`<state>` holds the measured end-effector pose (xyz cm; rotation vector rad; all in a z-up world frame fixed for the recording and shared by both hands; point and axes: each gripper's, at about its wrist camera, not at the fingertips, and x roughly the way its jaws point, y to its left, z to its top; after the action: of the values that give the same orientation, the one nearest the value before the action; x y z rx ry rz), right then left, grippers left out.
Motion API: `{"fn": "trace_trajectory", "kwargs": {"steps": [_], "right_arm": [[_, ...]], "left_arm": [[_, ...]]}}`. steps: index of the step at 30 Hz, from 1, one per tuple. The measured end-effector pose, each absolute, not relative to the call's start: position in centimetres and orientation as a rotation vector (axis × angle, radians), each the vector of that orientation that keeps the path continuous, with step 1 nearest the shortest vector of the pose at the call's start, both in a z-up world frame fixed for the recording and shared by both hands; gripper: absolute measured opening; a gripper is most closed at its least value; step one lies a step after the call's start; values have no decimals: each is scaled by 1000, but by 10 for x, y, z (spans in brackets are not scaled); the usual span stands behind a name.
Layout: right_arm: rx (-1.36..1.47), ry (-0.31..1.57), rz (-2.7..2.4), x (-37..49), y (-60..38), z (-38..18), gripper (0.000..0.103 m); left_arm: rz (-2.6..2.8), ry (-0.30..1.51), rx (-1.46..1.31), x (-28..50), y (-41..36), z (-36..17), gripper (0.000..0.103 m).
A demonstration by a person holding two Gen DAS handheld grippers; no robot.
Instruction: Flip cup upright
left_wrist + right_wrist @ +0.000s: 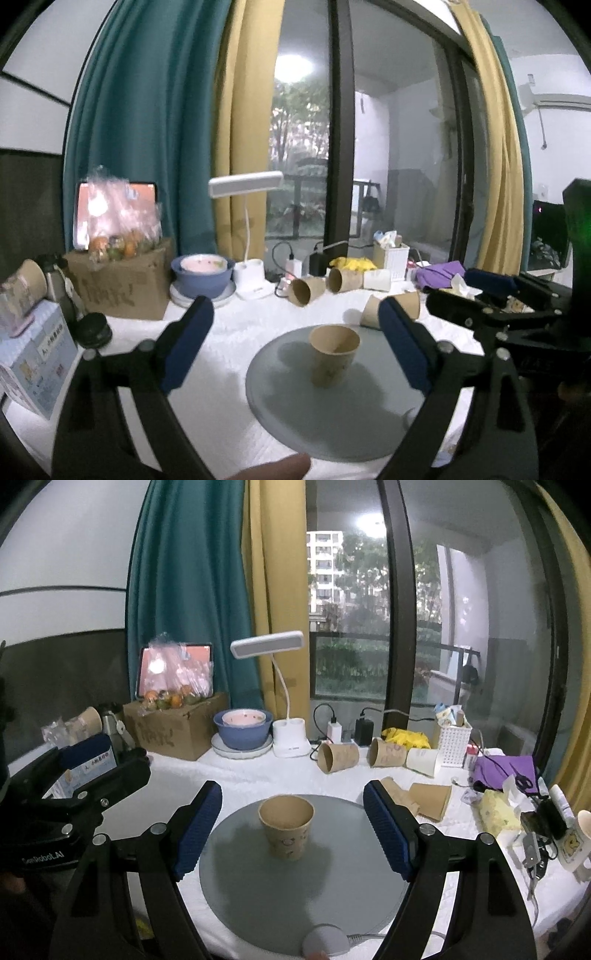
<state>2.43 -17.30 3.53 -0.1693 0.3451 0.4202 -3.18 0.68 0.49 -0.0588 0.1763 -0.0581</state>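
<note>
A brown paper cup (pixel 286 827) with small printed figures stands upright, mouth up, near the middle of a round grey disc (pixel 258 904) that lies on the white-covered surface (pixel 258 775). Both of your claws are released and hold nothing. The right claw (pixel 291 827) frames the cup between its blue pads (pixel 197 827) without touching it; the left claw (pixel 295 343) hovers a little to the left of the cup (pixel 334 354), which sits nearer its right pad.

Judging from this, the flip looks done on this cup and you are at the let-go or pull-back step. The next move calls for drawing both claws straight back without brushing the light cup, which would tip easily.

Toward the far edge of the surface, several more brown paper cups (pixel 338 757) lie on their sides, two beside a white desk lamp (pixel 290 734), others just past the disc's far right edge (pixel 430 799). If these are next, you need a side grasp and a quarter turn.
</note>
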Motion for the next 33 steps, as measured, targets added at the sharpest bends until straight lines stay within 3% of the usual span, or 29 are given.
{"fn": "trace_trajectory", "kwargs": {"steps": [33], "right_arm": [[-137,350,424,23,-175,43,82]], "left_arm": [[-70,150,-40,-43,2,15,92]]}}
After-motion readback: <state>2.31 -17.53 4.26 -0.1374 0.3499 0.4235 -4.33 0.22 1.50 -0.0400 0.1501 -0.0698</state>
